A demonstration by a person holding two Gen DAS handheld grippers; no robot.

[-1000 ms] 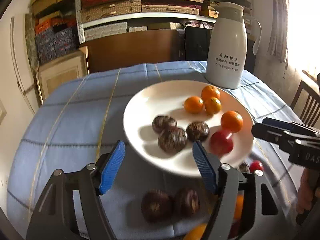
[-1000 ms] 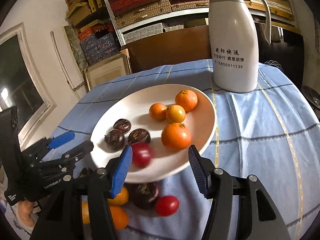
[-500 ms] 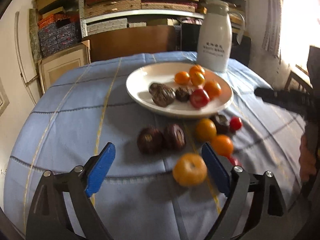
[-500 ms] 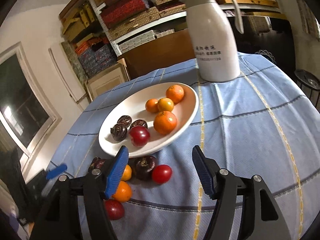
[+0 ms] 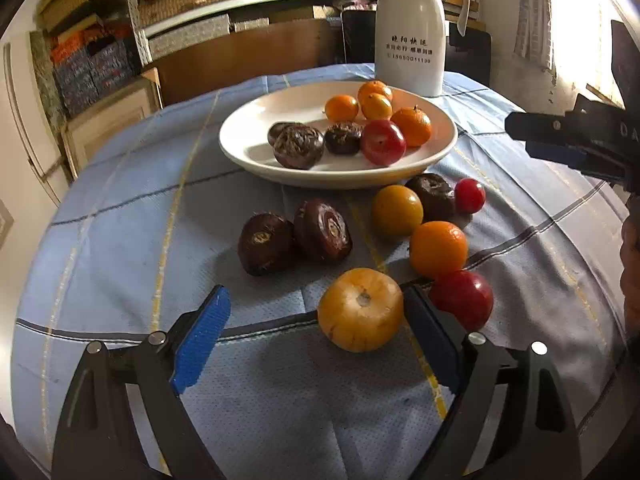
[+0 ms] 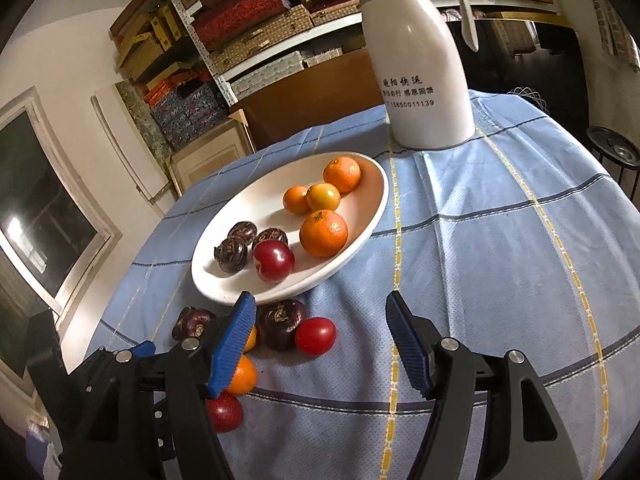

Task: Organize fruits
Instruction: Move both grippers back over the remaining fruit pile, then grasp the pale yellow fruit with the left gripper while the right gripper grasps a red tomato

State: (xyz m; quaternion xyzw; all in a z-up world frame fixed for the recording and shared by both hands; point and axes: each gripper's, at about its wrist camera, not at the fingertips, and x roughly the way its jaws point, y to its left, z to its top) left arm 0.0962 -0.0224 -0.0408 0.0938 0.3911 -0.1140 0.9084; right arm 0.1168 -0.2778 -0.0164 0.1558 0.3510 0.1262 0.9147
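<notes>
Left gripper (image 5: 316,332) jaws wide apart, a yellow-orange fruit (image 5: 360,309) between them by the right finger. Right gripper (image 6: 320,328) also spread, holding nothing. White plate (image 5: 256,120) far center carries fruit; loose fruit lies on the blue tablecloth (image 5: 120,208) just near of it.

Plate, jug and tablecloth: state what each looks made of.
Plate: likely glazed ceramic, though melamine is possible; glossy white with soft highlights on the rim.
Jug: seems to be hard plastic or coated metal; smooth, opaque white with printed lettering and a moulded handle.
Tablecloth: probably non-woven fabric; matte blue with a fine dimpled texture, printed check lines and creases.
</notes>
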